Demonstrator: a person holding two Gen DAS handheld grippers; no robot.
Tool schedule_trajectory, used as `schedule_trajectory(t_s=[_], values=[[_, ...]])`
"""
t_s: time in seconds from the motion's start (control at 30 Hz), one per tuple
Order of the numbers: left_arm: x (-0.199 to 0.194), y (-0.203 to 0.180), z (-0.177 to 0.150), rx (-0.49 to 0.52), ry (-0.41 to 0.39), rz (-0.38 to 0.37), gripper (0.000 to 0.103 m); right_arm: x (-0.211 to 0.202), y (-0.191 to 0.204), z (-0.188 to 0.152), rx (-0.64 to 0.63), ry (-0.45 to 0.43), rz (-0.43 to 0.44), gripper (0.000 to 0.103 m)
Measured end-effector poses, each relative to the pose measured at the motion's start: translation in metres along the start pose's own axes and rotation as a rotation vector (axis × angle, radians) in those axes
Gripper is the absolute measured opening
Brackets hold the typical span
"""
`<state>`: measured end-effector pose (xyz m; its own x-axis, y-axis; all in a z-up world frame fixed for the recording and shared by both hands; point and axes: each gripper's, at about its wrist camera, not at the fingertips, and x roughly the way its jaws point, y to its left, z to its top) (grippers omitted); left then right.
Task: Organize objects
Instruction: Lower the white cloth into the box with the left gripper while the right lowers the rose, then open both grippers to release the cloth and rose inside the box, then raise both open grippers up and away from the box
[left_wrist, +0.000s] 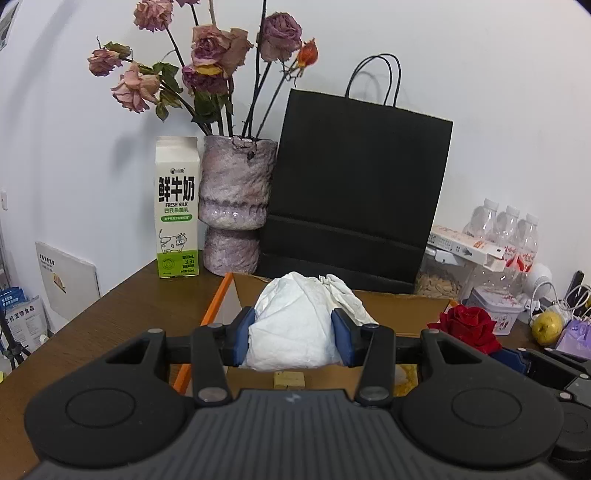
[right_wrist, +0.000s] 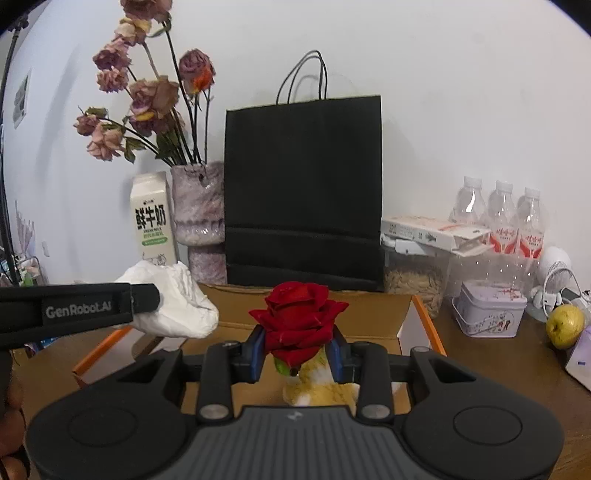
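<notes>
The left gripper is clenched on a crumpled white tissue wad, carried above an open cardboard box. At three o'clock from it, the right gripper pinches a red rose by its base, bloom upright, over the same box. Both seem poised for dropping inside. At twelve o'clock a black paper bag stands against the wall.

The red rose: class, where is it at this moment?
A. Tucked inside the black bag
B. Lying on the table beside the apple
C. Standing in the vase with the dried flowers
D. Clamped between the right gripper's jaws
D: the red rose sits pinched between the blue pads of the right gripper, held above the cardboard box.
</notes>
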<state>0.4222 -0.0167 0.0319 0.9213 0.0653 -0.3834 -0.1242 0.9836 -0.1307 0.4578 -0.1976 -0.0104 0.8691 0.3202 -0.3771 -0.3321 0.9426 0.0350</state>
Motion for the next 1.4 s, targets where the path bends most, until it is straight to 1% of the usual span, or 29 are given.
schedule_trajectory(t_s=[0.33,0.47,0.53,0.57,0.6,0.63,0.67,0.7,0.73,0.77,0.83,1.03,1.27,1.4], values=[[0.013,-0.002,-0.009,0.032,0.002,-0.008,0.047,0.012,0.0,-0.009,-0.01,0.023,-0.022,0.033],[0.013,-0.003,-0.01,0.035,-0.006,-0.012,0.054,0.014,-0.001,-0.01,-0.007,0.029,-0.026,0.034],[0.012,-0.002,-0.01,0.035,-0.017,-0.007,0.054,0.015,-0.001,-0.011,-0.006,0.03,-0.025,0.038],[0.012,-0.002,-0.009,0.032,-0.018,-0.011,0.058,0.015,-0.002,-0.011,-0.005,0.03,-0.031,0.039],[0.012,-0.001,-0.009,0.027,-0.017,-0.01,0.068,0.015,-0.002,-0.011,-0.006,0.031,-0.037,0.047],[0.011,-0.001,-0.008,0.024,-0.018,-0.005,0.075,0.016,-0.002,-0.011,-0.006,0.033,-0.043,0.061],[0.011,0.0,-0.008,0.022,-0.023,0.003,0.088,0.016,-0.002,-0.011,-0.004,0.03,-0.048,0.07],[0.01,0.0,-0.008,0.019,-0.029,0.011,0.097,0.015,-0.003,-0.012,-0.003,0.026,-0.054,0.089],[0.009,0.0,-0.007,0.016,-0.035,0.021,0.102,0.015,-0.003,-0.012,-0.005,0.019,-0.064,0.099],[0.008,0.001,-0.007,0.012,-0.041,0.029,0.103,0.014,-0.003,-0.012,-0.01,0.012,-0.074,0.101],[0.007,0.002,-0.005,0.002,-0.042,0.039,0.103,0.014,-0.003,-0.011,-0.009,0.01,-0.085,0.103],[0.008,0.006,-0.003,-0.02,-0.023,0.052,0.103,0.013,-0.004,-0.01,-0.003,0.012,-0.081,0.103],[0.003,0.007,-0.002,-0.024,-0.023,0.043,0.103,0.009,-0.004,-0.007,0.002,0.014,-0.073,0.103],[-0.001,0.009,0.001,-0.036,-0.012,0.021,0.103,0.004,-0.003,-0.004,0.0,0.017,-0.071,0.103]])
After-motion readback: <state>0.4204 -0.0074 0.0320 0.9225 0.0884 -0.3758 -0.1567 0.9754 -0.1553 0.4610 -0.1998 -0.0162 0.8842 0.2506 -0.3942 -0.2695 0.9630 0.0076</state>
